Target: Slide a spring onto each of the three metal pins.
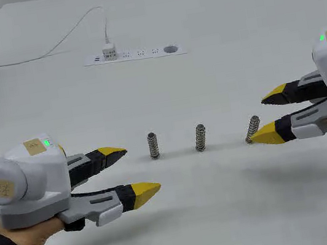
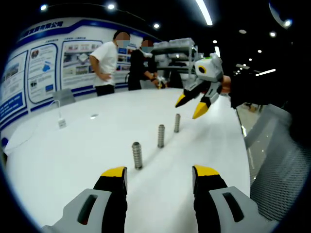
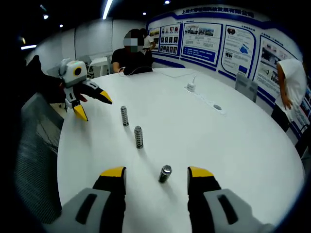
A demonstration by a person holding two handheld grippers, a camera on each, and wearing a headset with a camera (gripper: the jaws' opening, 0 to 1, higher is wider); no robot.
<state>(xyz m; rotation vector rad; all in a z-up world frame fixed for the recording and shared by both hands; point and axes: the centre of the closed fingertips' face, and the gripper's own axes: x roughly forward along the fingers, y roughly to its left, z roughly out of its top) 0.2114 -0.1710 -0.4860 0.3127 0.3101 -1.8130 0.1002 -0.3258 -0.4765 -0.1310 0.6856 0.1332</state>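
Both grippers are open over the white table (image 1: 227, 212), with three springs standing in a row between them.

My left gripper (image 1: 141, 168) hovers with its jaws apart, near the left spring (image 1: 153, 145) but clear of it. The middle spring (image 1: 200, 137) stands upright next along. My right gripper (image 1: 255, 121) is also spread wide and holds nothing. The right spring (image 1: 252, 129) leans slightly just beside its lower yellow tip, and in the right gripper view that spring sits just ahead of the gap between the jaws. I cannot make out the pins inside the coils. A power strip (image 1: 134, 54) with a white charger (image 1: 108, 50) plugged in lies well behind the row.
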